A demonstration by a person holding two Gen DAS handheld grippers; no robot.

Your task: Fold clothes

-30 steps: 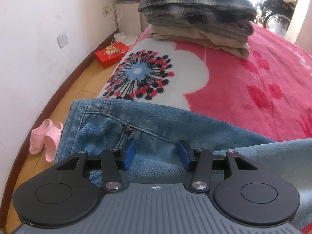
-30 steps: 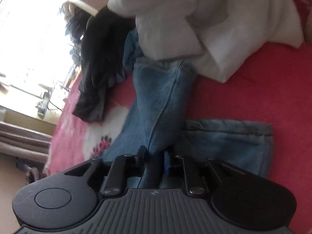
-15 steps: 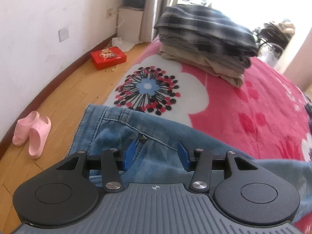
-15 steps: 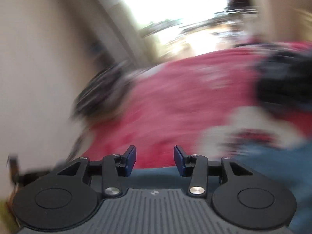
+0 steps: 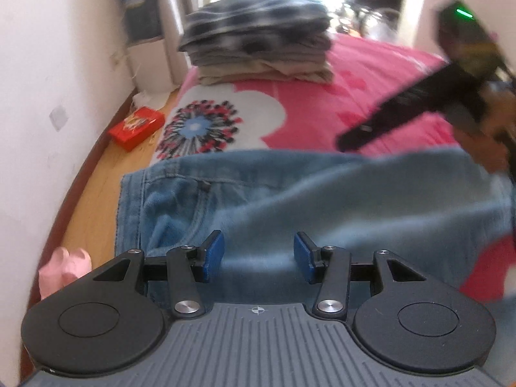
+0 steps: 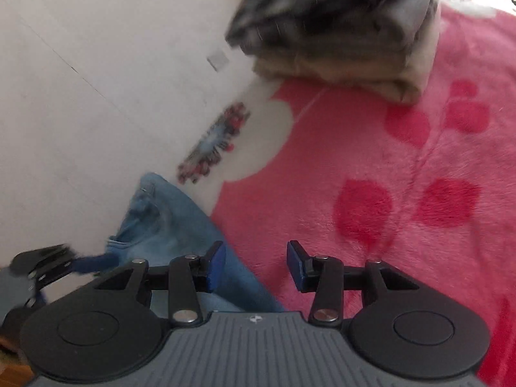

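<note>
One pair of light-blue denim jeans (image 5: 290,193) under the left gripper (image 5: 258,254) (jaws apart), one stack of folded clothes (image 5: 258,42) ahead, one red box (image 5: 137,127), two pink slippers (image 5: 64,266).

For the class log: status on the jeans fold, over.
Both hand-held grippers open, left, right, holding nothing. Jeans flat on bed, unfolded. Folded stack beyond, nothing blocking.

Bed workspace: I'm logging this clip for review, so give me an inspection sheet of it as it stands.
Surface: pink floral blanket on the bed.
Job's things: jeans spread at the near edge; folded stack at the far end.
Clutter: red box and pink slippers on the floor.
Grippers: left gripper open over the jeans; right gripper open, empty.
Cables: blurred cord near the far wall.
Surroundings: white wall, bright window.
</note>
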